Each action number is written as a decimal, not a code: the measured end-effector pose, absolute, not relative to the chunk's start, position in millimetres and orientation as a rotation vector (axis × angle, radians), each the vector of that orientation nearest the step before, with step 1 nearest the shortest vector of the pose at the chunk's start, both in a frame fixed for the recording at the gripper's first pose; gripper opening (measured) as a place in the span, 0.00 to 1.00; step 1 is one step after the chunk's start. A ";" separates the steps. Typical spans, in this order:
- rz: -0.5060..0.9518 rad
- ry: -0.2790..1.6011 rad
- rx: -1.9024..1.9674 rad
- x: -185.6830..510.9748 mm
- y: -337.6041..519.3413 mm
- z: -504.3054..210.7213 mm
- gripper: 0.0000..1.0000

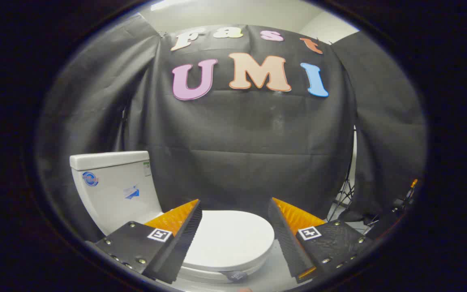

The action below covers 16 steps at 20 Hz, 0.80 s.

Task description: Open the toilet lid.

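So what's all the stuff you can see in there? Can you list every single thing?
toilet lid: one, white, shut down flat, lying between and just beyond the fingers.
toilet tank: one, white with small blue stickers, upright behind the lid, off to the left fingers' side.
small dark tab: one, dark grey, at the lid's front edge; too small to tell what it is.
booth wall: black cloth, hanging behind the toilet.
tripod legs: one set, thin and dark, by the cloth's right edge.
cables and gear: a dark cluster on the floor far right, too blurred to name.
gripper: one, fingers spread open, holding nothing, above the lid.
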<state>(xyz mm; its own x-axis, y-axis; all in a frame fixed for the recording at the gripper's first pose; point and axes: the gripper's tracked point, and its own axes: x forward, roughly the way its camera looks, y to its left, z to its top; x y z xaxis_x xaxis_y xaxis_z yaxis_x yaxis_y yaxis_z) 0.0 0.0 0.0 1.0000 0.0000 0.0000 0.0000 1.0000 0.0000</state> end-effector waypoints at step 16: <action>-0.008 -0.024 -0.022 -24.2 -13.8 23.7 0.97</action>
<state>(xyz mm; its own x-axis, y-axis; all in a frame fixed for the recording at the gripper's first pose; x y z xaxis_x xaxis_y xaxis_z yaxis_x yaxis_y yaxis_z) -24.2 -13.8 23.7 0.9997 -0.0075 0.0241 0.0080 0.9997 -0.0222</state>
